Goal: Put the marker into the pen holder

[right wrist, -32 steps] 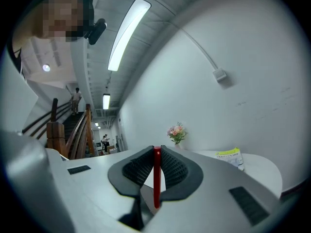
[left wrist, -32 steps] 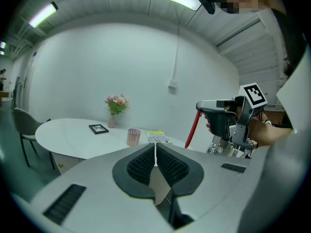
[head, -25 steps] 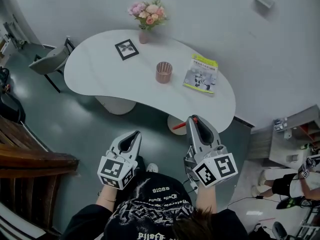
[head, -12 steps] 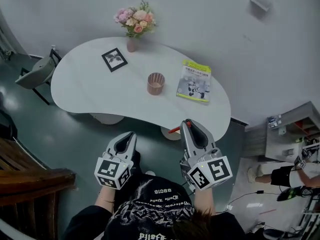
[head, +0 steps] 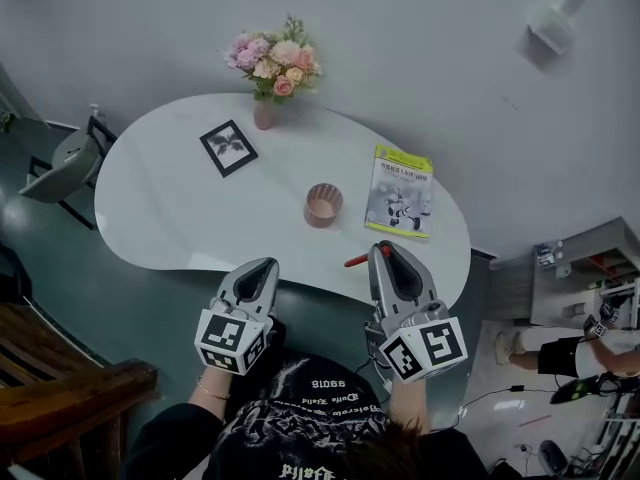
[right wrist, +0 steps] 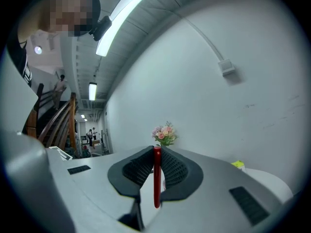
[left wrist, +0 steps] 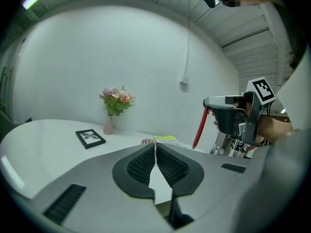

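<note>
well, right gripper (head: 386,250) grasps the red marker (head: 356,260) at the near edge of the table (head: 180,218); bare tabletop lies before the pen holder (head: 323,205); left gripper (head: 262,266) clenched, empty.

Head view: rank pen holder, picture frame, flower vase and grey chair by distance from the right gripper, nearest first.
1. Pen holder, mid-table, ahead-left of right gripper.
2. Picture frame and flower vase, far left: too close to call.
3. Grey chair, beyond left end.
</note>
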Available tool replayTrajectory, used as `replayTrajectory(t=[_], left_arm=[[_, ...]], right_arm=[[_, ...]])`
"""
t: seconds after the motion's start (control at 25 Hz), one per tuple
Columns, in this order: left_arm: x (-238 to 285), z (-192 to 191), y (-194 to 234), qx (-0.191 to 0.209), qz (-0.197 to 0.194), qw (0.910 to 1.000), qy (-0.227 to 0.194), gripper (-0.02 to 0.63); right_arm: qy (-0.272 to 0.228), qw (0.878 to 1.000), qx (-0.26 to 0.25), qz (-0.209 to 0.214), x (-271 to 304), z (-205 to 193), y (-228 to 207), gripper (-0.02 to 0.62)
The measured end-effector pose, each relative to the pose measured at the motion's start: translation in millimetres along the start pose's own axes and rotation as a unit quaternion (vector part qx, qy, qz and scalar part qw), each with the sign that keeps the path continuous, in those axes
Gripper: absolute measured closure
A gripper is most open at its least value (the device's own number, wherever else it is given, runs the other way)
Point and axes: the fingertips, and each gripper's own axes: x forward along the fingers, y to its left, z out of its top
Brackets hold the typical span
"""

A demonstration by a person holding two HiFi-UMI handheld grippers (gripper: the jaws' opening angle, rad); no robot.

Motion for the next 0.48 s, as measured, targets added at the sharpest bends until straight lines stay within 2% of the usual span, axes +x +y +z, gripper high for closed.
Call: replayTrajectory(t=[0.12, 0.48], left_arm=[[11.9, 12.9, 19.7, -0.005, -0.004, 1.0000, -0.006, 0.577], [41.8, 23.7, 76.3, -0.014, -0.042, 0.9989, 0.016, 0.577]], right_arm=[[0.001, 1.000, -0.002, -0.011, 22.4, 3.9, -1.5, 0.531], [-0.013, 0.998, 0.010, -0.059, 78.0, 9.7, -13.5, 0.531]])
